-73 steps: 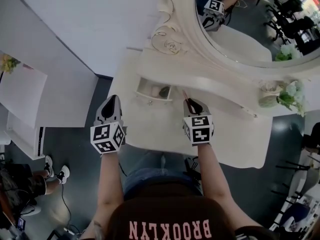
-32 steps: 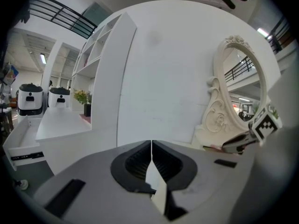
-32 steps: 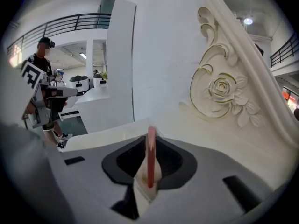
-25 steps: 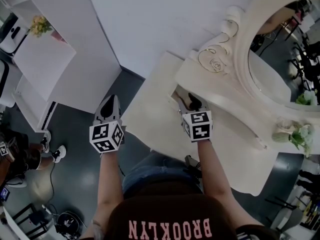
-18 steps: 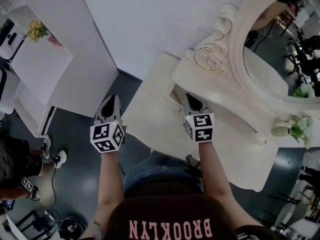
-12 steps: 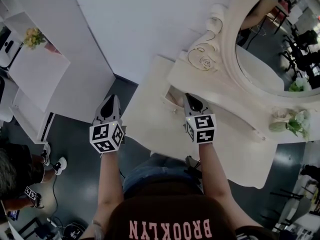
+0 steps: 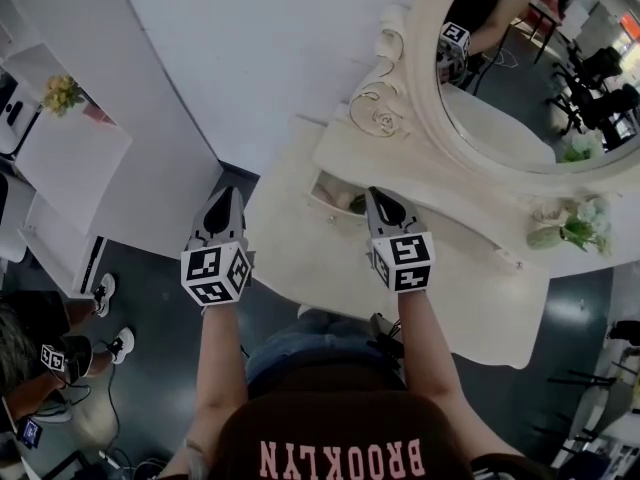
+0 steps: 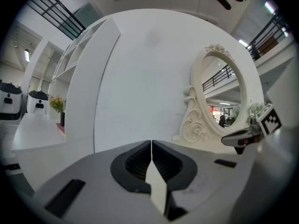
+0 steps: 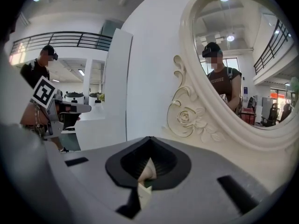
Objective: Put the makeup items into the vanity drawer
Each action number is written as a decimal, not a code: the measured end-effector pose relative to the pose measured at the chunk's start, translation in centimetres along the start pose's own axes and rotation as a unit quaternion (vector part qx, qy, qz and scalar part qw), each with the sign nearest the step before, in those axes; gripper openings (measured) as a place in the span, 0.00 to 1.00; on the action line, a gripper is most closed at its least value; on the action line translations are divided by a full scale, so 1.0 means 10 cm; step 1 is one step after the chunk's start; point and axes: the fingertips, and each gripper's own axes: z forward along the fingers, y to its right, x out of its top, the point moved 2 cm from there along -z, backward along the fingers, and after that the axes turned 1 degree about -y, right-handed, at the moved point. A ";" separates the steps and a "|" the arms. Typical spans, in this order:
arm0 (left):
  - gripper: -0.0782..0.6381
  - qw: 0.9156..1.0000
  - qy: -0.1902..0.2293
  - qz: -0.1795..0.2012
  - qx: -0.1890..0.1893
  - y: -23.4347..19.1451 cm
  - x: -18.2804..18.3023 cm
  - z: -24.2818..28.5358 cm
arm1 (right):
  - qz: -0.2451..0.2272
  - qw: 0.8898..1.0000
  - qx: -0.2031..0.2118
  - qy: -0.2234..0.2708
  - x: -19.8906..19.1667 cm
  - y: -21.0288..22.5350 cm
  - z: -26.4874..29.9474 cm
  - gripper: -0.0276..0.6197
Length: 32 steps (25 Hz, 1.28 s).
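right hand-held gripper (image 7: 380, 200): just clenched, empty, at open vanity drawer (image 7: 326, 204) | item likely dropped inside | left hand-held gripper (image 7: 224, 200): clenched, empty

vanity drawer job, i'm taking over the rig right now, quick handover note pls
Left gripper: shut, empty, held over the floor left of the vanity top.
Right gripper: shut, empty, tip at the open drawer.
Done: a dark item lies in the drawer; other contents can't be made out. No makeup in view on the vanity top.
Left: probably just close the drawer.
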 end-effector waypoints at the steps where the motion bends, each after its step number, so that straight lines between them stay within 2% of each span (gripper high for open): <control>1: 0.12 1.000 0.004 0.002 -0.002 0.06 0.03 0.00 | 0.001 1.000 -0.003 0.005 0.02 0.04 -0.05 0.04; 8: 0.12 0.999 0.023 0.008 -0.022 0.53 0.16 -0.09 | 0.001 0.999 -0.022 0.028 0.10 0.28 -0.51 0.04; 13: 0.12 0.998 0.033 0.027 -0.035 0.88 0.23 -0.28 | 0.016 0.998 -0.029 0.044 0.04 0.40 -0.86 0.04; 19: 0.12 0.997 0.056 0.037 -0.027 1.14 0.34 -0.60 | 0.013 0.998 -0.028 0.060 -0.03 0.45 -1.27 0.04; 24: 0.12 0.998 0.053 0.043 -0.013 1.30 0.22 -0.92 | 0.016 0.997 -0.027 0.069 -0.13 0.47 -1.57 0.04; 32: 0.12 0.997 0.057 0.044 -0.018 1.50 0.15 -1.16 | 0.024 0.995 -0.047 0.080 -0.27 0.59 -2.01 0.04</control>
